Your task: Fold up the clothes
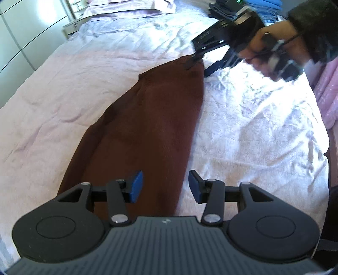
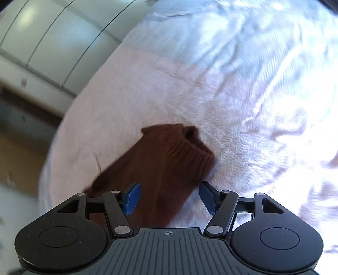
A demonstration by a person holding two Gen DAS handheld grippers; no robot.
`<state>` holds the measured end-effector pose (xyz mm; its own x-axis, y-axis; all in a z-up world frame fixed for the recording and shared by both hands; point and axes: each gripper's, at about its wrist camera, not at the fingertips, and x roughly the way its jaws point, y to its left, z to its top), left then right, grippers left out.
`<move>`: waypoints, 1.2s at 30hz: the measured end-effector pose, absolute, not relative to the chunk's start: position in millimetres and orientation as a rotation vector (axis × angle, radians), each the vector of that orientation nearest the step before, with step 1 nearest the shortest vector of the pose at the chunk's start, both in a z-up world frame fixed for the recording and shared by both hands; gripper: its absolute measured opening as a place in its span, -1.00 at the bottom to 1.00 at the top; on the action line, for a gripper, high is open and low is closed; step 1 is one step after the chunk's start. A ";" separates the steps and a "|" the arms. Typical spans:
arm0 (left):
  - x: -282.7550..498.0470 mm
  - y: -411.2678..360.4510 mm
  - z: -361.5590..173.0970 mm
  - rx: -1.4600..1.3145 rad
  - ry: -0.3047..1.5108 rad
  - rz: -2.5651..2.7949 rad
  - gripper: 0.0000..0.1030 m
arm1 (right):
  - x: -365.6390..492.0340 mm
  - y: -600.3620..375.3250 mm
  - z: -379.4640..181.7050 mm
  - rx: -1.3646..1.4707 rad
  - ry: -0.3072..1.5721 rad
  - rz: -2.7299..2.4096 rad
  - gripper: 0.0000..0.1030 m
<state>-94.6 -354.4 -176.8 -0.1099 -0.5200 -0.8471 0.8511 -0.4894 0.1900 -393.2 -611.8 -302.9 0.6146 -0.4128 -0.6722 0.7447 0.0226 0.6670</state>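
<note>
Both hand-held grippers hang over a brown knitted garment [image 1: 147, 131] spread long and narrow on a bed covered with a pale pink blanket [image 1: 63, 95].

Seen from the left wrist camera, the left gripper [image 1: 165, 186] sits at 6 o'clock with its blue pads [image 1: 136, 186] spread apart. Nothing is pinched between them; the garment's near end lies below the left pad and the gap, while the right pad is over the blanket. From there the garment runs up toward 1 o'clock. At its far end is the right gripper [image 1: 200, 63], blurred, carried by a hand [image 1: 266, 46] in a dark sleeve [image 1: 316, 27]. Folded blue and dark clothes [image 1: 243, 6] lie at 12 to 1 o'clock on the bed.

Seen from the right wrist camera, the right gripper [image 2: 169, 197] also has its pads [image 2: 132, 197] spread wide, gripping nothing. The garment's ribbed hem [image 2: 190, 148] lies just beyond them, near the centre, with the cloth passing under the left pad. A pale wardrobe [image 2: 52, 38] stands at 10 o'clock.
</note>
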 end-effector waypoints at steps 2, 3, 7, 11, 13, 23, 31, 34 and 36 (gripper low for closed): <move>-92.4 -353.6 -176.6 1.165 0.437 -1.756 -0.17 | -400.9 -619.1 -318.2 1.322 0.265 -0.924 0.25; -90.0 -351.3 -175.8 1.166 0.445 -1.740 -0.17 | -403.5 -621.3 -323.3 1.347 0.237 -0.931 0.25; -75.5 -336.3 -171.4 1.134 0.491 -1.645 -0.17 | -403.7 -632.4 -314.0 1.321 0.214 -0.937 -0.76; -52.7 -307.6 -165.7 1.067 0.532 -1.532 -0.16 | -366.3 -631.3 -266.1 1.088 0.315 -0.892 -0.81; -38.8 -291.1 -165.2 1.046 0.549 -1.469 -0.16 | -328.2 -617.3 -232.9 0.929 0.349 -0.833 -0.81; 63.4 -208.4 -161.3 0.969 0.659 -1.290 -0.16 | -93.4 -419.8 -194.3 0.209 0.577 -0.229 -0.76; 96.7 -213.1 -168.8 0.917 0.609 -1.357 -0.16 | -83.9 -378.4 -246.4 0.169 0.849 -0.216 0.12; 85.2 -235.4 -176.5 0.948 0.530 -1.453 -0.16 | -113.4 -380.8 -235.3 0.215 0.871 -0.279 0.13; 70.8 -247.3 -184.5 1.033 0.418 -1.525 -0.15 | -132.5 -387.6 -229.1 0.263 0.876 -0.340 0.13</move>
<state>70.8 -247.3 -184.5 0.0799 -0.6081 -0.7899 0.9259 -0.2483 0.2848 -132.5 -387.6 -229.1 0.5924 -0.1818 -0.7849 0.3948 0.9147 0.0861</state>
